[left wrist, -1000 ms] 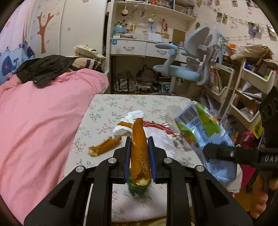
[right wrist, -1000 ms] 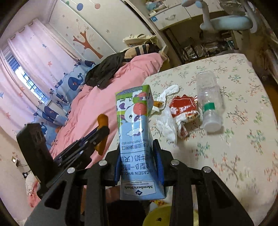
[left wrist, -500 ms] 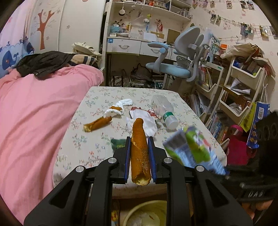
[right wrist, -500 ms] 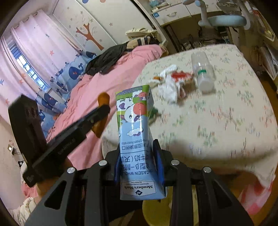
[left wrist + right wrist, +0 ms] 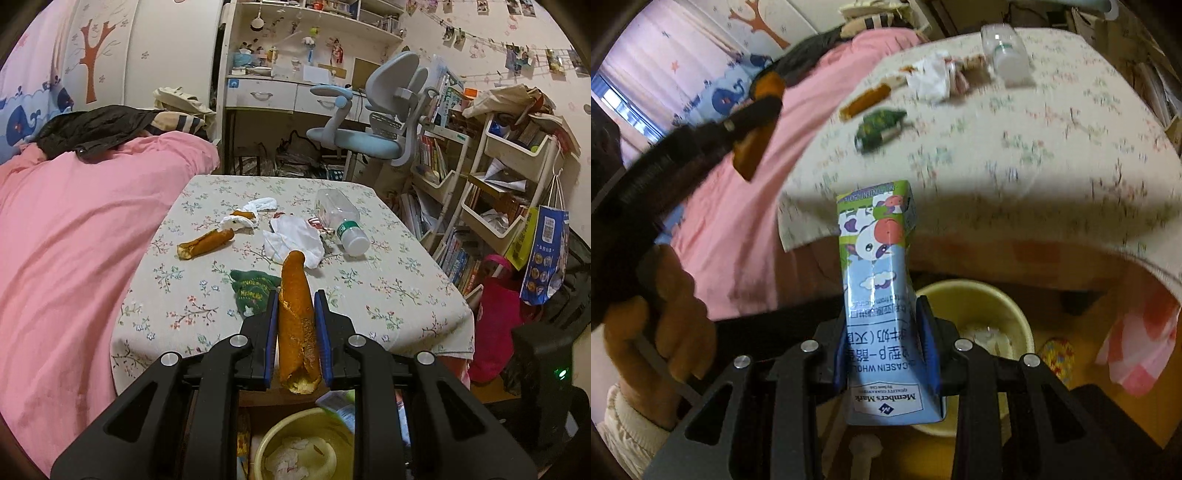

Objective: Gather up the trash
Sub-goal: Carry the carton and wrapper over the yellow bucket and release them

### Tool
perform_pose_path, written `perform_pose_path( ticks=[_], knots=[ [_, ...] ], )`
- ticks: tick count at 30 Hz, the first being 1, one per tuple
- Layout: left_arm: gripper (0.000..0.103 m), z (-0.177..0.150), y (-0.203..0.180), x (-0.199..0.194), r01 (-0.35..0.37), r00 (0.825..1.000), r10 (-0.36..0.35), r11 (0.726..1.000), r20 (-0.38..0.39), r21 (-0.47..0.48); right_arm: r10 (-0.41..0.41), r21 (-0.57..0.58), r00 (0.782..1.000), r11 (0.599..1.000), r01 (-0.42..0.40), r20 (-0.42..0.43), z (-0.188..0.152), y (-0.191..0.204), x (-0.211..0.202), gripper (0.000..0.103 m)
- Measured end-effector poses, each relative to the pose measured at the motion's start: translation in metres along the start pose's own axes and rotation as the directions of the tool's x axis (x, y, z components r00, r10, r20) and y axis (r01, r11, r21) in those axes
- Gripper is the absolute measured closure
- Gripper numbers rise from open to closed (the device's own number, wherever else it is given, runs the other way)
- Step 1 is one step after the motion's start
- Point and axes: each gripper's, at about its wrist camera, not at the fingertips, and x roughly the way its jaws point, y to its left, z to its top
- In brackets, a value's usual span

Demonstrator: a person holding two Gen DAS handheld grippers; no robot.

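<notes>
My left gripper [image 5: 295, 306] is shut on a long brown bread stick [image 5: 295, 314], held in front of the table's near edge, above a yellow bin [image 5: 299, 443]. My right gripper [image 5: 884, 314] is shut on a blue and green milk carton [image 5: 879, 288], held low over the same yellow bin [image 5: 979, 310]. On the floral table [image 5: 388, 295] lie a second bread stick [image 5: 205, 244], white tissues [image 5: 295, 240], a green wrapper [image 5: 253, 288] and a clear plastic bottle [image 5: 341, 221]. The left gripper with its bread stick [image 5: 757, 140] shows at left in the right wrist view.
A pink bed [image 5: 66, 240] borders the table's left side. A blue desk chair [image 5: 373, 122] and a desk stand behind the table. Shelves of books [image 5: 498, 192] and hanging bags [image 5: 543, 251] fill the right. A pink bag [image 5: 1137, 339] hangs by the table.
Both grippers have pulled back from the table and dropped lower. The milk carton has moved from above the tabletop to over the yellow bin. Both grips are unchanged.
</notes>
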Motion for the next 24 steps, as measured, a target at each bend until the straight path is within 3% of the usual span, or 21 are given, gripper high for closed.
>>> perform_pose_path(
  ticks=[12,15,24],
  knots=[
    [0.085,-0.012,-0.017,-0.007,-0.017,1.000,0.018,0.998,-0.008,0.067,-0.060,-0.023,0.992,0.998,0.057,-0.112,-0.021,-0.001,0.022,0.069],
    [0.085,-0.013,-0.018,-0.007,-0.019,1.000,0.020,0.997,-0.012,0.074,-0.073,-0.018,0.987,0.997,0.071,-0.141,-0.022,-0.003,0.030,0.065],
    [0.085,-0.019,-0.022,-0.007,-0.022,0.999,0.025,0.996,-0.029,0.087,-0.087,0.010,0.989,0.996,0.089,-0.119,-0.019,-0.010,0.020,0.057]
  ],
)
